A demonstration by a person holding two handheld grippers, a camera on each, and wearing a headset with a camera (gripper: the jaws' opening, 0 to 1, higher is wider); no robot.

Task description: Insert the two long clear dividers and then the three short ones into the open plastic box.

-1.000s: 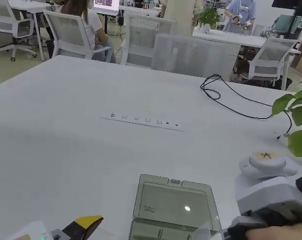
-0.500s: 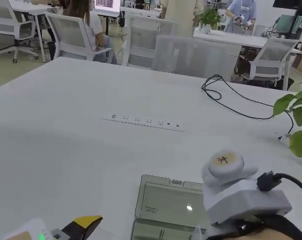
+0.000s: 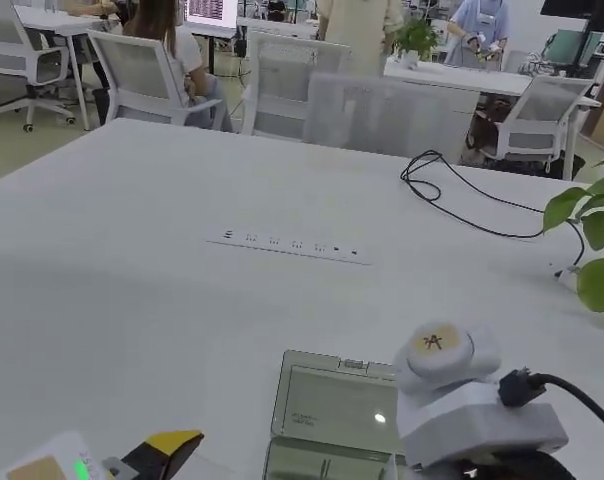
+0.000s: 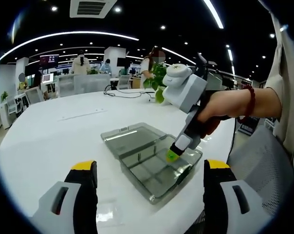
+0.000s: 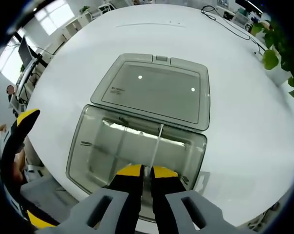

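early days by the look of it. the right gripper is pinched nearly shut on one thin clear divider, which is held upright inside the open plastic box, with the lid laid flat behind. long or short can't be told, and no other divider can be made out as seated. the left gripper is held wide open with nothing in it, just short of the box. most of the five are judged left to do.

Left gripper jaws spread wide; right gripper, in a hand, tilts downward, jaws pinched on a clear divider.
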